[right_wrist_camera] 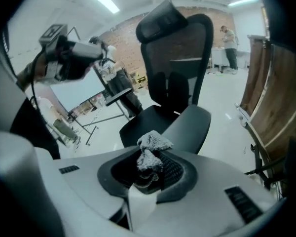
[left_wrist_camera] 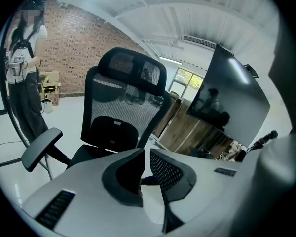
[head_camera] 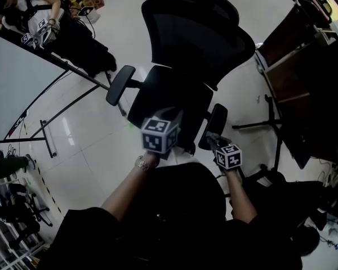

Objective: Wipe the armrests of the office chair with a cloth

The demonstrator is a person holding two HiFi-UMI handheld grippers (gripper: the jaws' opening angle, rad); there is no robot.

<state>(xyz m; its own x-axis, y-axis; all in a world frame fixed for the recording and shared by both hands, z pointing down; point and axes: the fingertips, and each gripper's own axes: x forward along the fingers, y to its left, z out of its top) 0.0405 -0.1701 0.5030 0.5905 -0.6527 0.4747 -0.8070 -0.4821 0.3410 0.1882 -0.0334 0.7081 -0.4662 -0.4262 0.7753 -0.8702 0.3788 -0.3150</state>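
Note:
A black mesh office chair (head_camera: 186, 55) faces me, with its left armrest (head_camera: 120, 84) and right armrest (head_camera: 214, 126) sticking out. My right gripper (head_camera: 212, 138) hovers just short of the right armrest and is shut on a crumpled grey cloth (right_wrist_camera: 150, 152). In the right gripper view that armrest's pad (right_wrist_camera: 190, 125) lies right behind the cloth. My left gripper (head_camera: 176, 117) hangs over the front of the seat (head_camera: 169, 97), jaws a little apart and holding nothing. Through the left gripper view I see the backrest (left_wrist_camera: 121, 112) and left armrest (left_wrist_camera: 41, 148).
A person (head_camera: 45, 13) stands at the far left beside a metal-framed board (head_camera: 39, 89). Dark wooden desks (head_camera: 301, 66) and a black stand (head_camera: 270, 122) crowd the right side. A large dark screen (left_wrist_camera: 237, 102) hangs at the right of the left gripper view.

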